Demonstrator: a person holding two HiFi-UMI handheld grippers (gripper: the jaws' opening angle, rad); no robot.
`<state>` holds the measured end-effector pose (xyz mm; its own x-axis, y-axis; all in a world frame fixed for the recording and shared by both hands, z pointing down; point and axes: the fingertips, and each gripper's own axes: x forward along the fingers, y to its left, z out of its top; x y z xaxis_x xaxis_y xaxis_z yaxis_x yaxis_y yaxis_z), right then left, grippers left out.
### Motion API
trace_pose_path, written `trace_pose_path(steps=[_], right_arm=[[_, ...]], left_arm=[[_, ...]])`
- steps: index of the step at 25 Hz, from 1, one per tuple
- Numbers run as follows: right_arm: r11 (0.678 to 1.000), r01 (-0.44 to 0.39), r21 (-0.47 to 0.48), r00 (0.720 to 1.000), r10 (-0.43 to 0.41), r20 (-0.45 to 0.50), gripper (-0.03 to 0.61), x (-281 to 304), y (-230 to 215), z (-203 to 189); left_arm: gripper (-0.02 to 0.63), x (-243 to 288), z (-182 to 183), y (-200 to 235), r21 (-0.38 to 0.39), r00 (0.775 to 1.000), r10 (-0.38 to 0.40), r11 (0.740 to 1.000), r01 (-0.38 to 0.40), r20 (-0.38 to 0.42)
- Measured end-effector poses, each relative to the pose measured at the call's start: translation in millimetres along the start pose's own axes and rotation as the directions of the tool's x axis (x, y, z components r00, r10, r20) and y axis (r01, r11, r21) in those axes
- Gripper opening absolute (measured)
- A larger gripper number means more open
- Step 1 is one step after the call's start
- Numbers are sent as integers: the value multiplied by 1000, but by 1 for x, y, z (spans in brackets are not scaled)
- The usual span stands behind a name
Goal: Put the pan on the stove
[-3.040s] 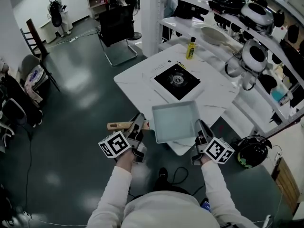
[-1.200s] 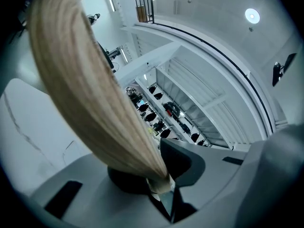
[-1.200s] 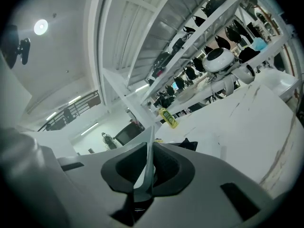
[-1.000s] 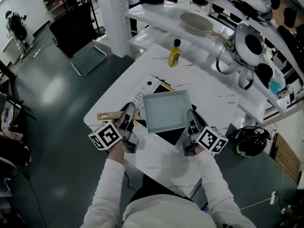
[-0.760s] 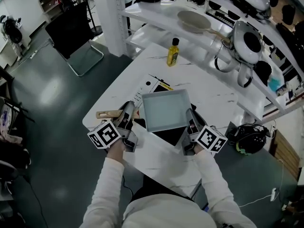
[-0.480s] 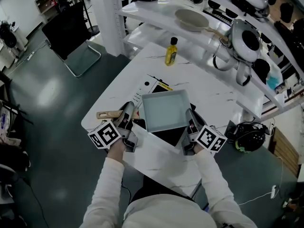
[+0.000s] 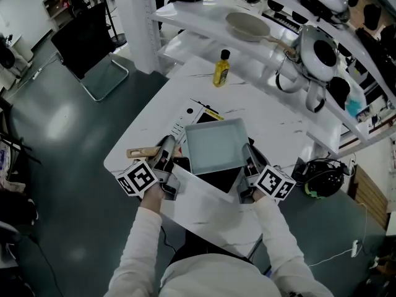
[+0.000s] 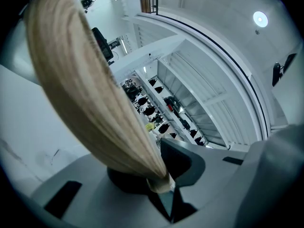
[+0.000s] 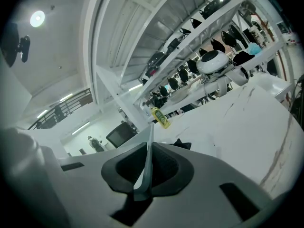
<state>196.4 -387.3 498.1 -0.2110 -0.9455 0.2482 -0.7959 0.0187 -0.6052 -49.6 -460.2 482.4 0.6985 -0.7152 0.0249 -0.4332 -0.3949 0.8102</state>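
Over the stove (image 7: 218, 180) now, formerly off the table (image 7: 263, 125): pan (image 7: 215, 146), handle (image 7: 141, 153) tight in left gripper (image 7: 167, 148), rim (image 9: 148, 151) in right gripper (image 7: 248, 154).

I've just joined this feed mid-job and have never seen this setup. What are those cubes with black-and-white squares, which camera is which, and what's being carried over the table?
There is no robot arm here. A person holds a two-jaw hand tool in each hand, and the marker cubes are part of those tools. The wide picture comes from a camera on the person's head, looking down. The other two come from cameras riding on each tool, looking along its jaws.

The left gripper is clamped on the pale wooden handle of a square pale-grey pan. The right gripper pinches the pan's thin rim on the opposite side. The pan is over a black stove top on the white table; I can't tell whether it has touched down. A yellow bottle stands farther back.
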Motion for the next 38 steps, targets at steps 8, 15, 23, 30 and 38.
trace_pose_path(steps=[8,15,23,30,38], right_arm=[[999,-16,-29,1000,16,5,51,3,-2,4],[999,-32,-28,999,32,5,51,2,-3,5],[998,-39,-41,999,40,3,51,0,-2,7],[997,-34,-67,999,34,-11,51,0,-3,5],[996,-64,-63,998,63,-18,85,-7,-3,6]], left_arm=[[93,5,1,4,24,1000,12,1000,-12,2],[132,3,-3,3,62,999,49,997,-48,-16],[186,-8,2,6,106,995,99,990,-99,1],[190,-25,2,10,108,987,155,982,-157,32],[190,-46,-2,8,106,980,188,975,-195,67]])
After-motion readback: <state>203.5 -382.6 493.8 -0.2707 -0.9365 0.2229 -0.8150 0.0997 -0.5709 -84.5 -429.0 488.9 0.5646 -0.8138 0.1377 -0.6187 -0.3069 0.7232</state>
